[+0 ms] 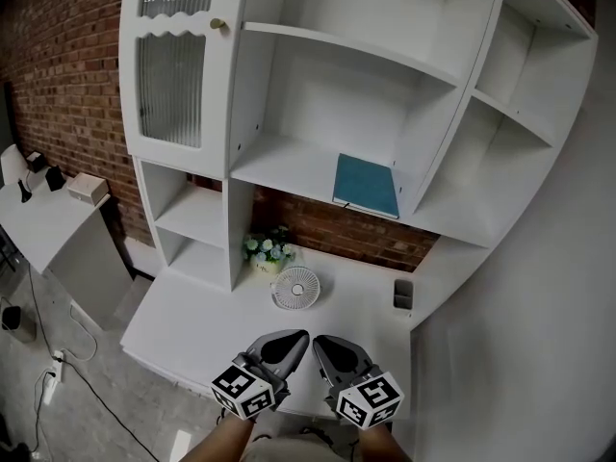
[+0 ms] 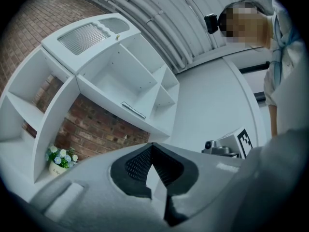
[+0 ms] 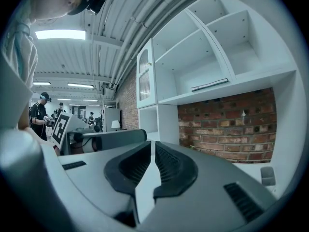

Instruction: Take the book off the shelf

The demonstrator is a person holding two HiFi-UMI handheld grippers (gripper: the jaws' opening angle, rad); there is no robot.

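A teal book (image 1: 366, 186) lies flat on the middle shelf of the white shelf unit (image 1: 289, 166), against an upright divider. It shows edge-on as a thin dark strip in the left gripper view (image 2: 133, 110) and in the right gripper view (image 3: 209, 84). My left gripper (image 1: 287, 343) and right gripper (image 1: 332, 346) hang side by side low over the desk's front edge, far below the book. Both are shut with nothing between the jaws, as the left gripper (image 2: 152, 145) and right gripper (image 3: 153, 144) close-ups show.
On the white desk (image 1: 192, 325) stand a small round fan (image 1: 295, 288), a pot of flowers (image 1: 269, 251) and a small dark cup (image 1: 402, 294). A ribbed-glass cabinet door (image 1: 173, 65) is at upper left. A low side table with a box (image 1: 87, 189) stands at left.
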